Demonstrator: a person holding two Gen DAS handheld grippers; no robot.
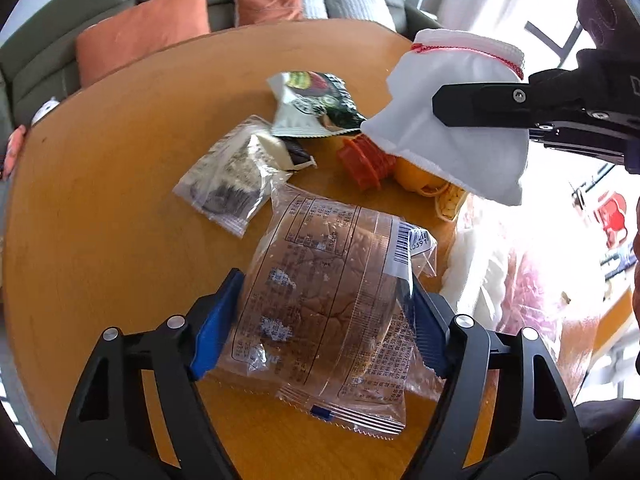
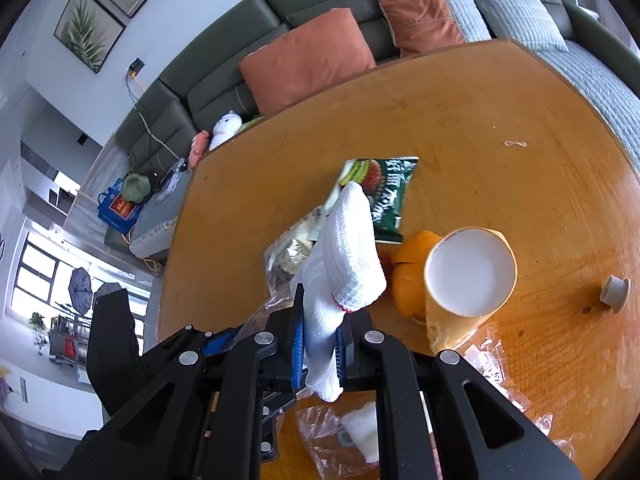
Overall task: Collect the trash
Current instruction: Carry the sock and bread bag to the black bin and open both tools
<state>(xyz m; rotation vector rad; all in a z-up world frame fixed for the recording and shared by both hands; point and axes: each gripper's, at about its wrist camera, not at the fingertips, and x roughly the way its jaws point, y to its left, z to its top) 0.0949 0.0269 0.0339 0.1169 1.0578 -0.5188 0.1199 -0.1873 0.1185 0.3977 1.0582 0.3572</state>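
My left gripper (image 1: 320, 320) is open with its blue pads either side of a clear plastic bread wrapper (image 1: 332, 304) lying on the round wooden table (image 1: 120, 200). My right gripper (image 2: 318, 344) is shut on a white knit glove (image 2: 340, 264) and holds it above the table; the glove also shows in the left wrist view (image 1: 452, 120). Beyond lie a clear snack bag (image 1: 232, 172), a green snack packet (image 1: 312, 104), a red cap (image 1: 362, 160) and an orange piece (image 1: 416, 176). A clear plastic trash bag (image 1: 520, 280) hangs at the table's right edge.
A yellow paper cup (image 2: 468, 276) lies on its side by an orange peel (image 2: 408, 276). A small grey cap (image 2: 614, 290) sits at the right. A grey sofa with orange cushions (image 2: 308, 60) stands behind the table.
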